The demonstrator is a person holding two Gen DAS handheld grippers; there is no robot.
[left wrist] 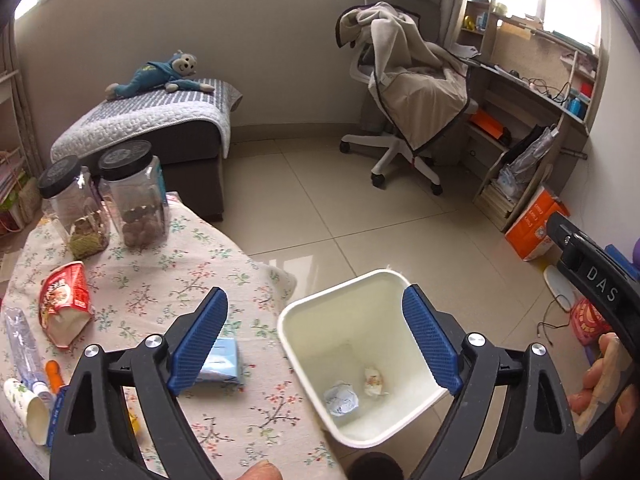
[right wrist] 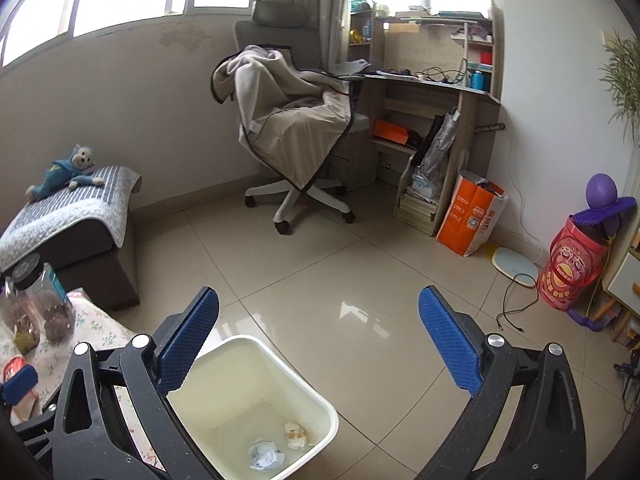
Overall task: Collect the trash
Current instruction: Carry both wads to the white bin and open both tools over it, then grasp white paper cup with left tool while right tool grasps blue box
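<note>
left tongs [left wrist: 316,336]: released, blue pads spread wide with nothing between them, hanging over the worktop edge and the bin.
right tongs [right wrist: 320,336]: released as well, pads far apart, empty, above the bin and the bare floor.
bin [left wrist: 298,344]: white, square-mouthed, standing on the floor just beside the worktop; one crumpled bluish-white wad [left wrist: 341,398] and one crumpled wad with orange print [left wrist: 374,381] lie at its bottom, near each other.
worktop [left wrist: 224,264]: covered with a floral cloth; on it a flat blue packet [left wrist: 224,360] partly behind the left pad, an opened red snack bag [left wrist: 66,304], a clear plastic bottle [left wrist: 22,348] lying down, a paper cup [left wrist: 28,410] on its side, and two black-lidded jars [left wrist: 134,196] at the far end.
room: glossy beige tile floor [right wrist: 360,280]; a sofa end [left wrist: 160,128] under a quilted cover with a blue plush monkey [left wrist: 160,76]; a white office chair [right wrist: 296,136] draped in a beige blanket; a desk with shelves [right wrist: 440,80]; an orange bag [right wrist: 472,216] leaning beside it.
hard to make out: the small orange item and the things by the cup at the left rim are cut off; jar contents are unclear.
</note>
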